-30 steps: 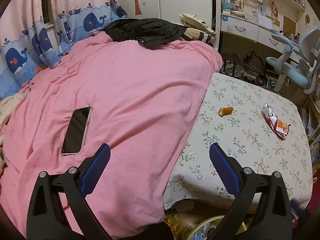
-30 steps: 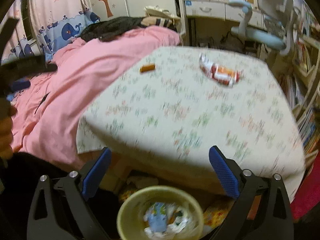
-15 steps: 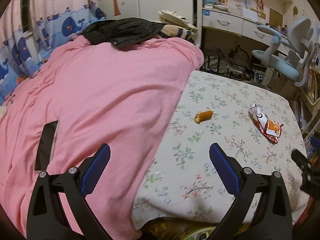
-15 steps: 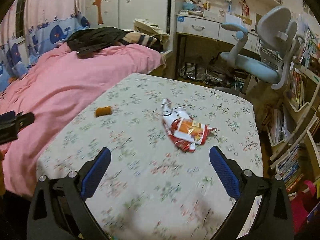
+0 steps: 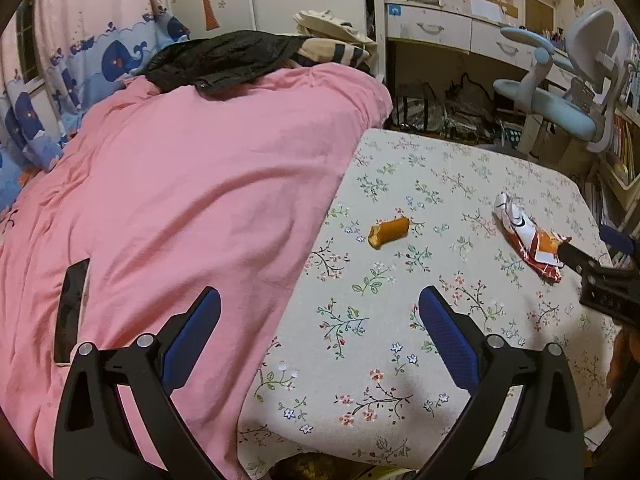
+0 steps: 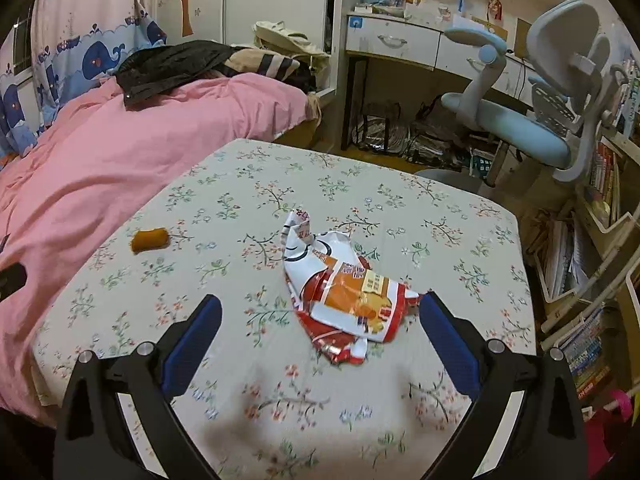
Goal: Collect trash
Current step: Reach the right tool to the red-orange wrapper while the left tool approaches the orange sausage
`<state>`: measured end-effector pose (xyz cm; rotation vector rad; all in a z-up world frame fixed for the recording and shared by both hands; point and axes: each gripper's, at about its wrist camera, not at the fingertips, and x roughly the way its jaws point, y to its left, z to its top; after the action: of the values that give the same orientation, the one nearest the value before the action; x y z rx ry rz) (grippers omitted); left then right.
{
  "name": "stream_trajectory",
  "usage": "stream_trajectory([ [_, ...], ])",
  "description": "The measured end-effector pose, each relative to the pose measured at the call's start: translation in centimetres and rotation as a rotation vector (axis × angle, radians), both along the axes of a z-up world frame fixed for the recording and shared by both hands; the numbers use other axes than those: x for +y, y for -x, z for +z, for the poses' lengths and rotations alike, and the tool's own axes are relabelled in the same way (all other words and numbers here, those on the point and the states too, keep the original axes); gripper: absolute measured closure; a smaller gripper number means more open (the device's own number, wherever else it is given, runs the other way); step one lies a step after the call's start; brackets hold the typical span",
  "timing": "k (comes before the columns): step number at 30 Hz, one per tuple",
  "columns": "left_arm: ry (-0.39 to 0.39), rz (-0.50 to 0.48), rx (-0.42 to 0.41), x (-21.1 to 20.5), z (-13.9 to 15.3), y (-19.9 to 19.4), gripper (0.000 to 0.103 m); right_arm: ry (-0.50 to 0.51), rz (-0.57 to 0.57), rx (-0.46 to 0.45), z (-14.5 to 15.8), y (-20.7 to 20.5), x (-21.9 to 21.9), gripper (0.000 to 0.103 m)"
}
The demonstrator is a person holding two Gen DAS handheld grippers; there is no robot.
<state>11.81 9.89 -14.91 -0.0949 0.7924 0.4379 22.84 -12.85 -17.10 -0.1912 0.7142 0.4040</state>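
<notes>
A crumpled red, white and orange snack wrapper (image 6: 344, 288) lies on the floral tablecloth (image 6: 440, 216); it also shows in the left wrist view (image 5: 528, 240). A bitten orange-brown snack piece (image 5: 389, 231) lies left of it, also in the right wrist view (image 6: 149, 239). My right gripper (image 6: 320, 316) is open, low over the table, its jaws on either side of the wrapper's near end. My left gripper (image 5: 319, 312) is open and empty over the table's left edge, short of the snack piece.
A bed with a pink duvet (image 5: 192, 184) adjoins the table on the left, with a black phone (image 5: 71, 308) and dark clothes (image 5: 224, 60) on it. A blue desk chair (image 6: 532, 120), a desk (image 6: 400, 40) and bookshelves (image 6: 592, 280) stand right.
Both grippers moved up and forward over the table. The right one left the yellow bin below the table edge and closed in on the wrapper. The left swung right toward the snack piece.
</notes>
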Motion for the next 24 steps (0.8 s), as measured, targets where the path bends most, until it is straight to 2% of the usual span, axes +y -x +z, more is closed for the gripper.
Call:
stream_trajectory([
  [14,-0.016,-0.080,0.041,-0.5,-1.0,-2.9,0.007,0.017,0.014,0.087,-2.5,-3.2,-0.1,0.008],
  [24,-0.033,-0.117,0.037,-1.6,-0.9,-3.5,0.007,0.007,0.010,0.149,-4.0,-4.3,-0.7,0.008],
])
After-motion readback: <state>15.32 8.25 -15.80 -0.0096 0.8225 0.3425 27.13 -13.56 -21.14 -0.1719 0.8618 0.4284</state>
